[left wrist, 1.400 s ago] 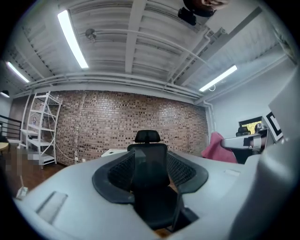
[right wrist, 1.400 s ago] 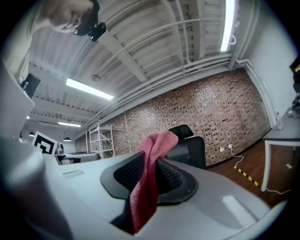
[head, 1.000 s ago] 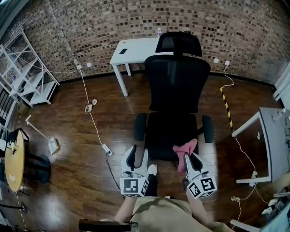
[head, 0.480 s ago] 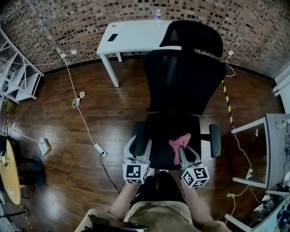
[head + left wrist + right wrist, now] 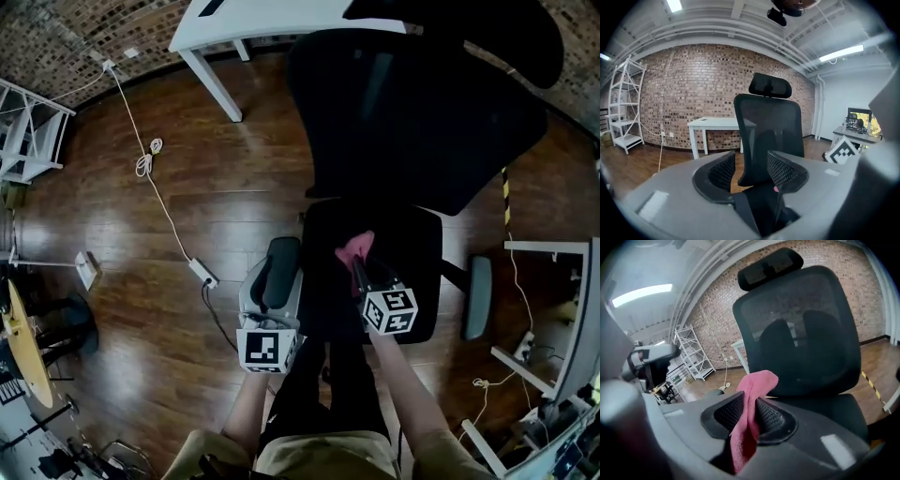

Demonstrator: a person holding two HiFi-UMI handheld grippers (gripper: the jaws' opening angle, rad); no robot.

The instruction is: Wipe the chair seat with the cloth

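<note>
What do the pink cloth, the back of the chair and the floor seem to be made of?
Pink cloth: soft fabric, perhaps terry or microfibre. Its surface looks fuzzy and it folds limply.
Chair back: black mesh, probably synthetic, matte. Shapes behind it show faintly through.
Floor: dark wood planks or wood-look laminate, glossy. Plank seams and light reflections are visible.

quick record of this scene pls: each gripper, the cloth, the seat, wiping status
left gripper: jaws apart, just been opening; at the left armrest, not clamped on it
right gripper: shut on cloth
cloth: pink, sticks up out of the right jaws, over the seat
seat: black, front part under the right gripper
wiping: cannot tell if cloth touches seat
</note>
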